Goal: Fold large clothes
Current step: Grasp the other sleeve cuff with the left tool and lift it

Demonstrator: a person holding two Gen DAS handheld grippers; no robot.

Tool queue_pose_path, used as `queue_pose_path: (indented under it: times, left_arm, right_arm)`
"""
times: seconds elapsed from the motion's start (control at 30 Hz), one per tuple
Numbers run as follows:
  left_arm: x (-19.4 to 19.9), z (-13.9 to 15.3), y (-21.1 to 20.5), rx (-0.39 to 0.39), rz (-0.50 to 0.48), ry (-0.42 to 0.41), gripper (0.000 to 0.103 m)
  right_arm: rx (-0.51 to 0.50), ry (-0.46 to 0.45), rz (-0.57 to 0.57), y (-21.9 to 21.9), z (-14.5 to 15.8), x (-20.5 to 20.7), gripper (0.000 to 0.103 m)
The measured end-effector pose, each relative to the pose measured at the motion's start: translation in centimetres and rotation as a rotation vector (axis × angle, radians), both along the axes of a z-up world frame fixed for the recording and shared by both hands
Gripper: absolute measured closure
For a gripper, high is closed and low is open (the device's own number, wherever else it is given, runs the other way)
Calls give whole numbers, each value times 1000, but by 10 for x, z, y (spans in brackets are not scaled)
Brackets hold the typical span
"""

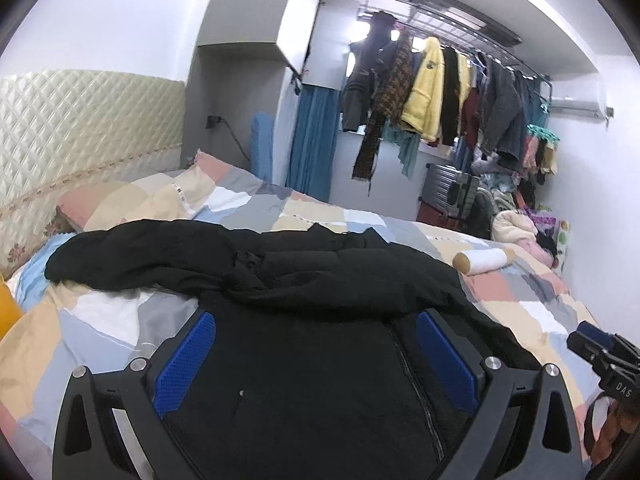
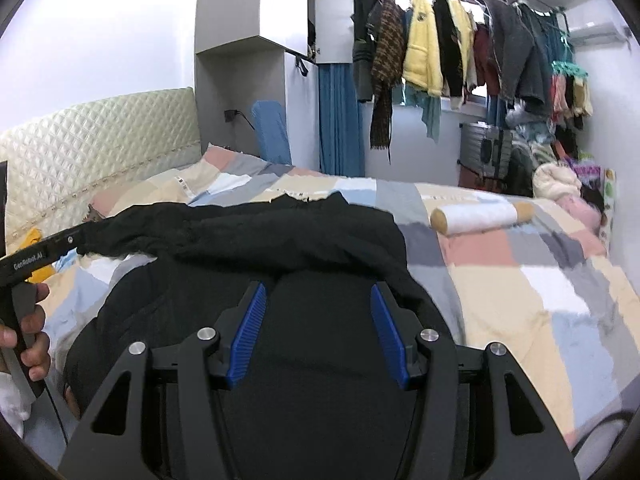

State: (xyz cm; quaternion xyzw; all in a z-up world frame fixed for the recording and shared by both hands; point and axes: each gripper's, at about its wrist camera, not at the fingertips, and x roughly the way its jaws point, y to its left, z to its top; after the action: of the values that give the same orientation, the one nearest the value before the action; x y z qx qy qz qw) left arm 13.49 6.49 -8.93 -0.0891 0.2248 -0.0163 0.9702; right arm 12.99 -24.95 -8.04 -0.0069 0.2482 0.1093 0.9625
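1. The left gripper hangs over the near part of a black garment, its 2 blue pads spread wide apart with nothing clamped between them; only the fabric lying below shows in the gap.
2. The right gripper sits over the same garment with its 2 blue pads parted and released, cloth visible beneath them but not pinched.
3. In the right wrist view a hand at the left edge holds the handle of the other tool, whose black arm reaches toward the garment's left end.
4. In the left wrist view the tip of the right tool shows at the right edge, beside the garment.
5. The garment lies spread on a bed with a patchwork cover of peach, grey, blue and white blocks; a zip line runs down its near part, and a long bunched section, likely a sleeve, stretches left toward the pillow.
6. A white roll with tan ends lies on the cover, right of the garment and apart from it.
7. Behind the bed stand a quilted cream headboard and a blue curtain.
8. Farthest back, coats and jackets hang on a rail, among them a yellow jacket.
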Motion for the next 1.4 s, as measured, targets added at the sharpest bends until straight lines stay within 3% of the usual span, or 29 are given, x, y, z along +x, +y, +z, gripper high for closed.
queue_pose_path:
  times: [0.2, 0.43, 0.77, 0.87, 1.07, 1.23, 1.33, 1.4]
  left_arm:
    - [-2, -4, -21, 57, -22, -2, 1]
    - [4, -13, -22, 32, -54, 27, 1]
    - [32, -16, 8, -35, -43, 87, 1]
    - [52, -5, 38, -26, 5, 95, 1]
    - [100, -2, 133, -138, 72, 168, 1]
    - [120, -34, 236, -185, 231, 232, 1]
    - [120, -73, 294, -236, 296, 277, 1]
    - [117, -100, 332, -324, 327, 283, 1]
  right_arm:
    - [56, 53, -15, -6, -21, -6, 46]
    - [54, 8, -8, -2, -17, -25, 42]
    - [83, 40, -24, -11, -26, -17, 33]
    - [101, 53, -29, -15, -31, -14, 33]
    - [129, 76, -32, -21, -39, -8, 31]
    - [118, 104, -22, -15, -44, -4, 31]
    - [97, 113, -19, -9, -45, -2, 31]
    - [74, 118, -30, -6, -47, -1, 31]
